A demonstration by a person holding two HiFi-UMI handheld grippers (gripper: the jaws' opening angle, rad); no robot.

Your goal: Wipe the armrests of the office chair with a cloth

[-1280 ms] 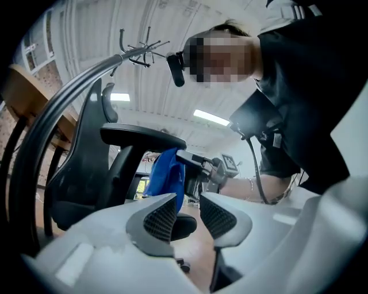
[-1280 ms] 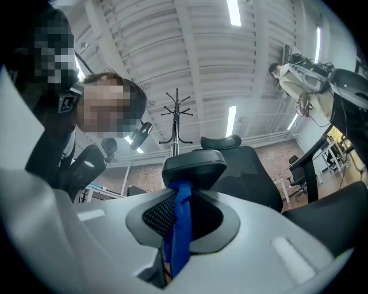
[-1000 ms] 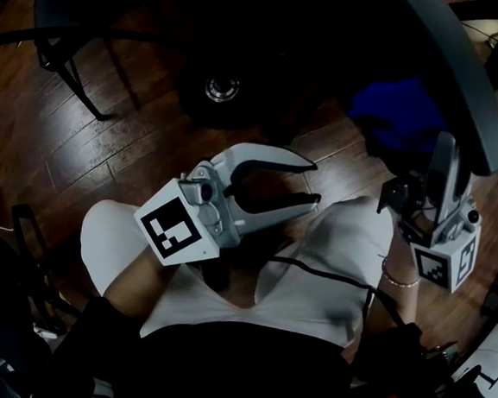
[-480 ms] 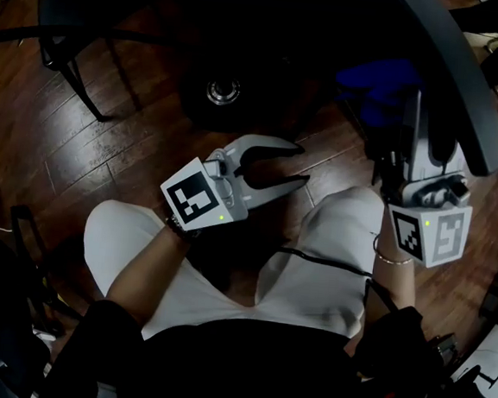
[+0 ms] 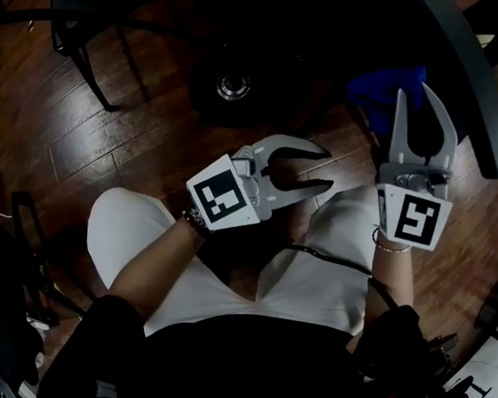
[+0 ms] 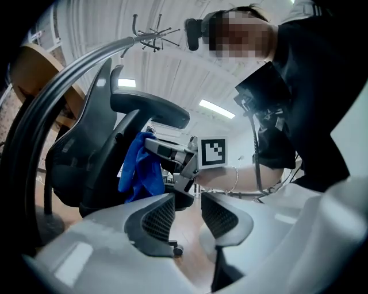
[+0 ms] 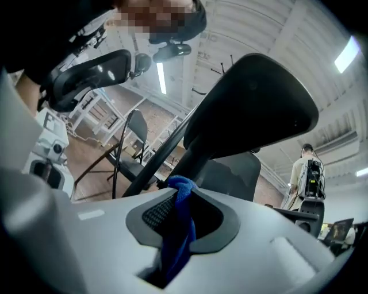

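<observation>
R gripper [image 7: 185,196] is gripping the cloth [image 7: 179,232]: both pads are pressing on it and the fabric is sitting pinched betw. them.

Cloth appearance: deep blue, soft, w/ a fine nubby weave. It's bunching into a thick rope where the pads are squeezing it. A small rounded tuft is poking out past the fingertips; the rest is trailing back toward the gripper body. In the L gripper view it's hanging off the R gripper as a loose, creased fold, longer than wide, w/ no print or edging that I can make out.

Cloth location: it's hanging just below the dark armrest [image 6: 150,109] pad of the office chair [image 6: 86,143], beside the armrest's stem. Can't tell if it's touching either. In the R gripper view the pad is looming above and beyond the tuft. In the head view the cloth is showing as a blue patch just past the R gripper's fingertips, above the wooden floor [image 5: 107,138].

L gripper [image 6: 187,205] is standing open, jaws wide apart, nothing betw. the pads. It's hovering over the person's lap, apart from the cloth, and pointing across toward the R gripper and chair.
</observation>
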